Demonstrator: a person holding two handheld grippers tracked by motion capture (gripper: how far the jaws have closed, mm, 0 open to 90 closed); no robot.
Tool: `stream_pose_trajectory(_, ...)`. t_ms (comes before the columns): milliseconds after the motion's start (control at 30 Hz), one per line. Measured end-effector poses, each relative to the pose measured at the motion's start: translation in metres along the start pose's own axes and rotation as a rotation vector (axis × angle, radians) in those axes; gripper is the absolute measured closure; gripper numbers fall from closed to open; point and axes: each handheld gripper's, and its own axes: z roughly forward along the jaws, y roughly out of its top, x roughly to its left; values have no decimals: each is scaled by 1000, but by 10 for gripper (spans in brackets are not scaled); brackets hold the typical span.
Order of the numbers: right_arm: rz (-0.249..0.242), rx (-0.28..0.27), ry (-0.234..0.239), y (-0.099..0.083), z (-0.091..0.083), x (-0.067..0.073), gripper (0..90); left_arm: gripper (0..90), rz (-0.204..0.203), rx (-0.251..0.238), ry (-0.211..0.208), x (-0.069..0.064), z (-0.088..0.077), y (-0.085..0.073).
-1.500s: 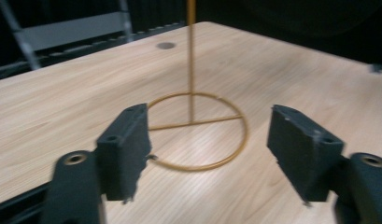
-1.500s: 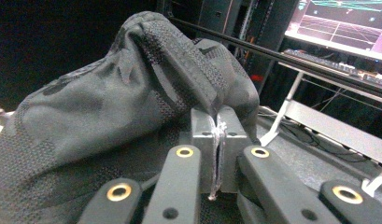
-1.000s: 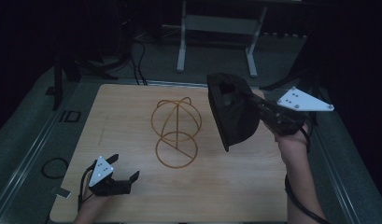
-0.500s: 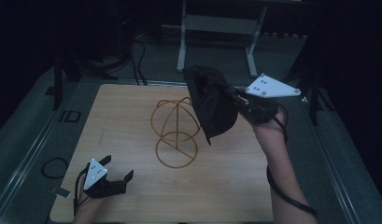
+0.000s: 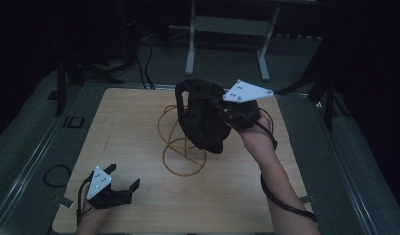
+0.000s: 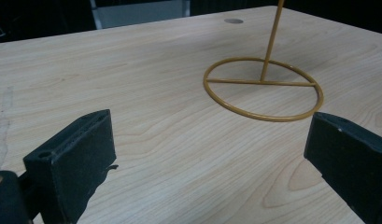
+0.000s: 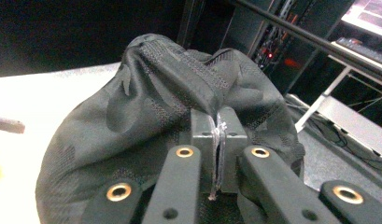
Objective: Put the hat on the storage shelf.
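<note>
A gold wire stand (image 5: 180,157) with a round base ring stands mid-table; its upper loops are partly hidden behind a black fabric cap (image 5: 200,120). My right gripper (image 5: 221,111) is shut on the cap's edge and holds it in the air just over the stand. In the right gripper view the jaws (image 7: 218,135) pinch a thin fold of the cap (image 7: 146,107). My left gripper (image 5: 124,180) rests at the table's front left, open, with nothing in it. In the left gripper view its fingers (image 6: 72,158) frame bare wood, with the stand's base ring (image 6: 268,117) beyond.
The light wooden table (image 5: 134,112) sits in a grey metal frame. A metal-legged stand (image 5: 227,29) and cables lie on the dark floor behind. A loose cable loop (image 5: 55,175) lies off the table's left edge.
My right gripper has carried the cap leftward from the table's right side to above the wire stand. The left gripper has stayed in place.
</note>
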Motion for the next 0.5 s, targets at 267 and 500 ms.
stream_pose_trajectory(267,-4,56,28,-8,21,7,884,25,0,3,-10,-1,1,-1)
stream_pose_trajectory(500,8,84,70,-16,32,9,883,25,-2,2,-13,-1,2,-2)
